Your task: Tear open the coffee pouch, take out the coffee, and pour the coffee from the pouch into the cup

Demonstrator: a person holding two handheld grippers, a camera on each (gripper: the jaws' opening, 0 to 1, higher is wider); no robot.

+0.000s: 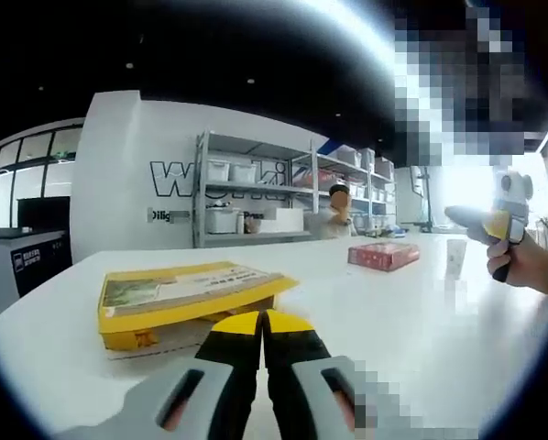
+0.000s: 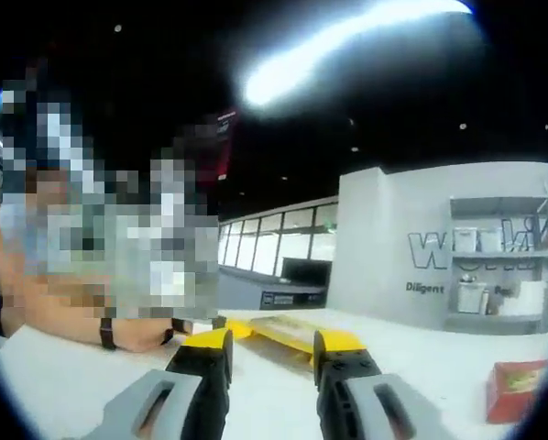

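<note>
My left gripper (image 1: 262,323) is low over the white table (image 1: 393,321), its yellow-tipped jaws pressed together with nothing between them. Just beyond its tips lies a flat yellow box (image 1: 182,295). A hand (image 1: 531,264) holds my right gripper (image 1: 494,223) above the table's far right side. Near it stands a small white upright thing (image 1: 455,258), too blurred to tell whether it is the cup. In the right gripper view my right gripper (image 2: 272,345) stands open and empty, with the yellow box (image 2: 288,331) beyond its jaws.
A red box (image 1: 382,255) sits on the table at mid right and shows again as the red box (image 2: 517,390). A person's forearm with a dark wristband (image 2: 106,332) rests at the left. Metal shelves with white bins (image 1: 256,206) stand behind the table.
</note>
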